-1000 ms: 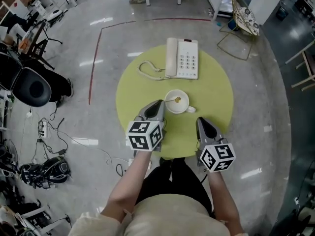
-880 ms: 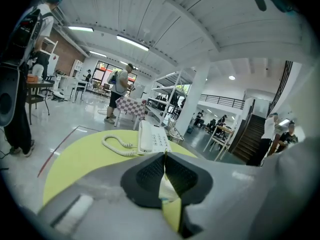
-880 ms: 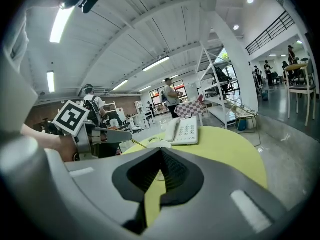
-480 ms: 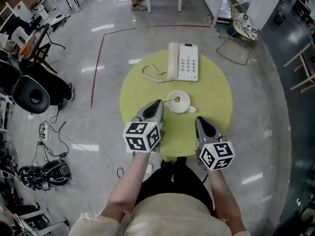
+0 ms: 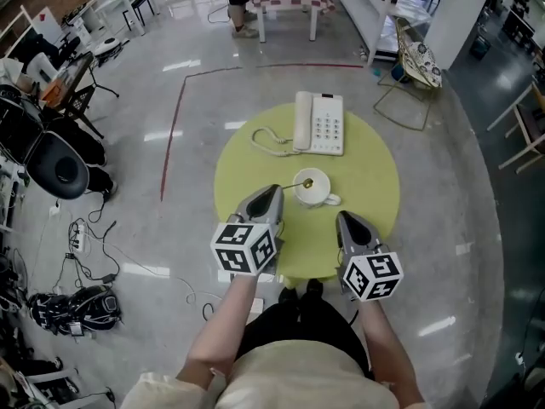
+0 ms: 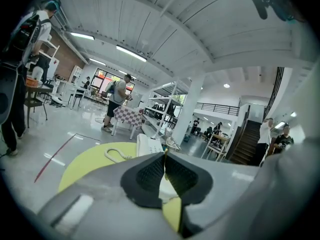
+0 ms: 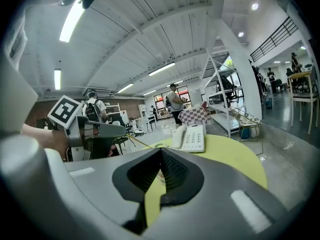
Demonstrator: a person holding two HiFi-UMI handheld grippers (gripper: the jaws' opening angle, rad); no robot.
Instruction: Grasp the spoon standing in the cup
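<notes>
The spoon (image 5: 302,183) is thin and gold-coloured, probably metal: light, stiff and smooth enough to slip between pads. It only leans loosely, so a nudge would likely swing it round the rim. The best hold looks to be the bare handle above the rim, pads squeezing its flat faces.

In the head view its long axis runs from the bowl end, down inside, up and out toward the left of the frame, the handle tip passing over the left rim.

It stands in a white cup (image 5: 317,194) at the middle of the frame, on a round yellow-green table (image 5: 370,177). The cup is light and could slide or tip.

The left gripper (image 5: 271,194) sits just lower left of the cup, fingers pressed together on nothing. The right gripper (image 5: 344,220), lower right, is likewise closed and empty. A phone (image 5: 320,123) lies above.
</notes>
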